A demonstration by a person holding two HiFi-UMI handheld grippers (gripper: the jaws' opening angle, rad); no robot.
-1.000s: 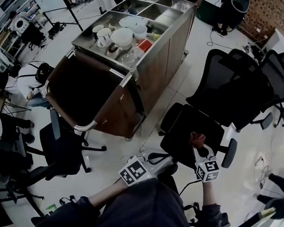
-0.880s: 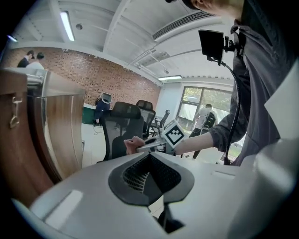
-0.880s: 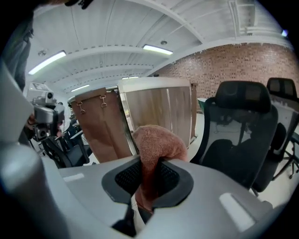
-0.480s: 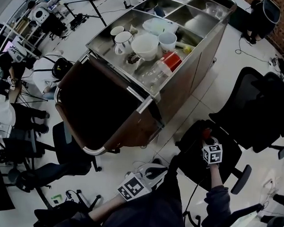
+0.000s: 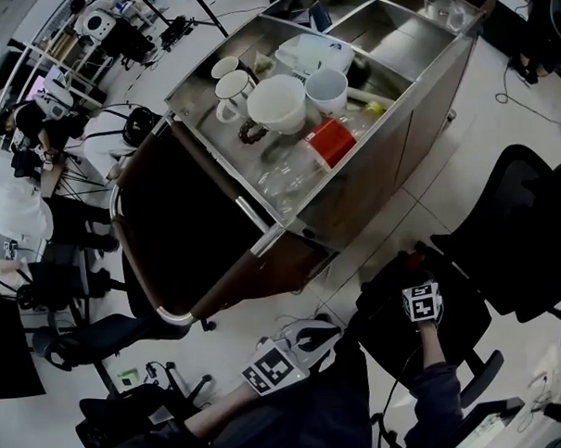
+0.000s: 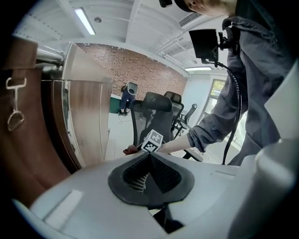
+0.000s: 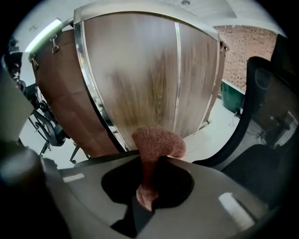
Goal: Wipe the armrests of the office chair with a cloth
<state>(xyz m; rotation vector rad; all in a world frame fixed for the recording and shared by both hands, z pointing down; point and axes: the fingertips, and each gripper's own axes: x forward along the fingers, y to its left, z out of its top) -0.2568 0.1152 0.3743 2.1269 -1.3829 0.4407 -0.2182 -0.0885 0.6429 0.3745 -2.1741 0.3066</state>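
Holding cloth (image 7: 156, 144) at the office chair's (image 5: 521, 238) side.
Right gripper (image 7: 150, 164) jaws clamped on cloth: soft, light, floppy; likely best pinched mid-fold, pad left free. Left gripper (image 6: 148, 173) jaws together, empty.

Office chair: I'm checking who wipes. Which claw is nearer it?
Right. The right claw, shut on the cloth, is over the chair; the left claw sits beside it, apart.

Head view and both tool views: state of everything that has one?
left tool: shut, empty
right tool: shut on cloth
cloth: pinched, bunched above the jaws
office chair: upright
mugs: upright on the cart
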